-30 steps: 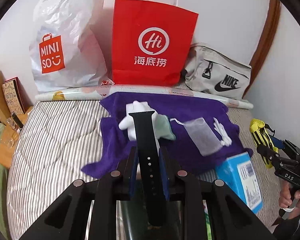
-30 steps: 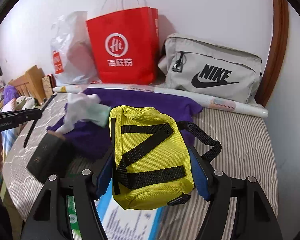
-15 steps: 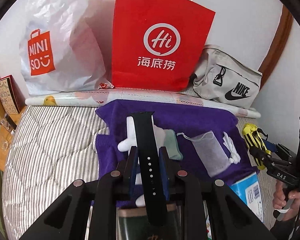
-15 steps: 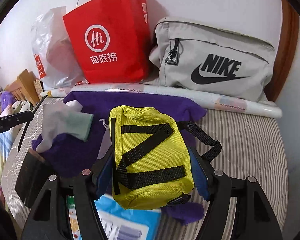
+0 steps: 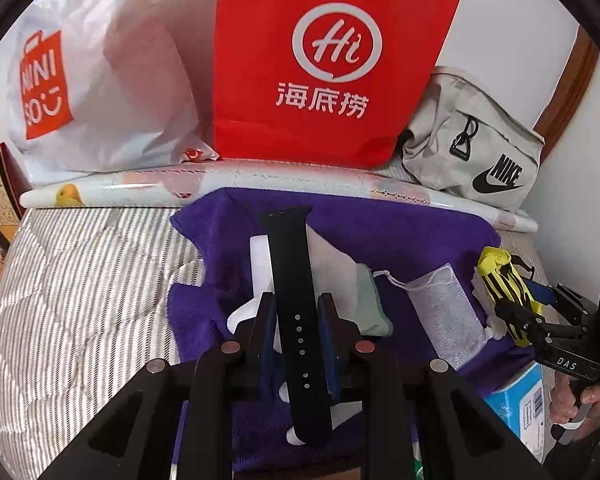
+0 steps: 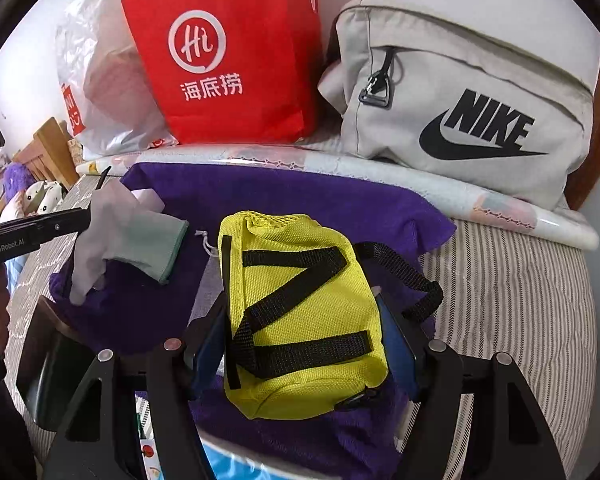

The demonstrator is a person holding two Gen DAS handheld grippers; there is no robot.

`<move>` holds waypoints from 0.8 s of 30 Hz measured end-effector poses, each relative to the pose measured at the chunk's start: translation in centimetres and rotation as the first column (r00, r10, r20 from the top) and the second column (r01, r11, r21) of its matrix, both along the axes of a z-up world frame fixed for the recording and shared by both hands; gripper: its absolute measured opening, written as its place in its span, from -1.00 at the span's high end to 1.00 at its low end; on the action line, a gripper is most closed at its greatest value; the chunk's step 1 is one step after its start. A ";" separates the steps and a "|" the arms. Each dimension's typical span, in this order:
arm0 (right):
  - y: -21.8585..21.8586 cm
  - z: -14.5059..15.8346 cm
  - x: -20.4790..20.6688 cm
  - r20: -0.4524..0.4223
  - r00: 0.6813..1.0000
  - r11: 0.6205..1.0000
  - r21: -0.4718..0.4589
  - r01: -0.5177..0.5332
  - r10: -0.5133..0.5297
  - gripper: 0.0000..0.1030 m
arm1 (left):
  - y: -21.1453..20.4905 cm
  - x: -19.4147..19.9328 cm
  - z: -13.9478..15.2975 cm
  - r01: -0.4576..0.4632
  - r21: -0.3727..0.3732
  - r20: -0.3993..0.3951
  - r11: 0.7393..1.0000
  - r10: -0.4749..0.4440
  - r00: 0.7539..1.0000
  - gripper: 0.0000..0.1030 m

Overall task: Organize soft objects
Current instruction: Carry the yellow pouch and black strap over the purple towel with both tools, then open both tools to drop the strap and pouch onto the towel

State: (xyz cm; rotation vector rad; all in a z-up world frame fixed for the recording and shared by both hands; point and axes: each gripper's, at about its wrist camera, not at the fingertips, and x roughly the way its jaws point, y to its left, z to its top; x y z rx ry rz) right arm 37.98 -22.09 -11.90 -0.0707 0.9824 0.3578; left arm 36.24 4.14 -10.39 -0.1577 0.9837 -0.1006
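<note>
Left gripper (image 5: 296,320): the jaws are pinched on a black strap (image 5: 294,280), which is held upright between the blue pads and stands out past the fingertips.
Right gripper (image 6: 300,328): the jaws are pressed against both sides of a yellow pouch (image 6: 296,304), which is carried clear of the bed (image 6: 520,300).
Change, left view: over the last second the red bag (image 5: 328,60) and white bag (image 5: 100,72) have been brought much closer and now fill the upper frame; the towel (image 5: 400,240) lies directly below the strap.
Change, right view: the grey bag (image 6: 460,100) has grown larger and the towel (image 6: 280,196) has slid under the pouch; the blue box (image 6: 228,464) is nearly lost at the lower edge.
Grip: no slip of the strap or the pouch within the jaws is seen across the three moments.
Other soft items: a white glove (image 6: 116,232) and a mesh sachet (image 5: 444,312) rest on the towel, untouched.
Meaning for the task: both items are judged to be in transport toward the back of the bed, with neither yet set down.
Destination: it cannot be told whether the towel or one of the bags is intended.
Next step, judged: lowering and release are called for, with the pouch loop (image 6: 404,268) kept free of the fingers.
</note>
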 end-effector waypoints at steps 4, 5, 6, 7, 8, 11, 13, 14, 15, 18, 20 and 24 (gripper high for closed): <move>0.1 -0.9 0.5 -0.024 1.000 1.000 -0.027 -0.002 0.001 -0.35 | -0.1 0.6 -0.5 0.013 -0.001 -0.012 1.000 -0.013 1.000 0.60; 0.1 -1.0 0.6 -0.025 1.000 1.000 -0.031 0.001 -0.002 -0.35 | -0.2 0.7 -0.6 0.020 0.002 -0.015 1.000 -0.020 1.000 0.60; 0.1 -1.1 0.7 -0.026 1.000 0.999 -0.035 0.005 -0.006 -0.35 | -0.3 0.7 -0.7 0.030 0.006 -0.017 1.000 -0.029 0.999 0.60; 0.2 -1.3 0.8 -0.033 0.999 0.999 -0.041 0.004 -0.006 -0.35 | -0.5 0.7 -0.8 0.036 0.012 -0.017 0.999 -0.036 0.999 0.59; 0.2 -1.4 0.8 -0.038 0.999 0.999 -0.044 0.001 -0.003 -0.35 | -0.6 0.6 -0.9 0.040 0.018 -0.015 0.999 -0.039 0.999 0.59; 0.4 -1.6 0.9 -0.043 0.999 0.999 -0.051 -0.008 0.006 -0.35 | -0.6 0.6 -0.9 0.046 0.023 -0.016 0.999 -0.045 0.999 0.59; 0.6 -1.7 0.9 -0.049 0.999 0.998 -0.058 -0.018 0.015 -0.35 | -0.5 0.6 -0.9 0.046 0.020 -0.019 0.999 -0.045 0.999 0.59; 0.8 -1.8 0.9 -0.051 0.998 0.997 -0.068 -0.027 0.024 -0.36 | -0.5 0.6 -0.9 0.046 0.017 -0.024 0.999 -0.046 0.999 0.59; 1.0 -1.9 0.9 -0.052 0.998 0.997 -0.076 -0.035 0.031 -0.36 | -0.4 0.6 -0.9 0.047 0.016 -0.027 0.999 -0.047 0.999 0.59; 1.4 -1.9 0.7 -0.051 0.997 0.995 -0.082 -0.055 0.051 -0.38 | -0.3 0.3 -0.7 0.056 0.012 -0.040 0.998 -0.056 0.998 0.58; 1.5 -1.6 0.4 -0.044 0.997 0.995 -0.074 -0.071 0.068 -0.41 | -0.2 -0.1 -0.5 0.060 0.020 -0.042 0.998 -0.059 0.997 0.50; 1.7 -1.1 -0.1 -0.035 0.996 0.993 -0.092 -0.079 0.076 -0.46 | -0.4 -1.0 0.1 0.065 0.078 -0.034 0.995 -0.062 0.997 0.13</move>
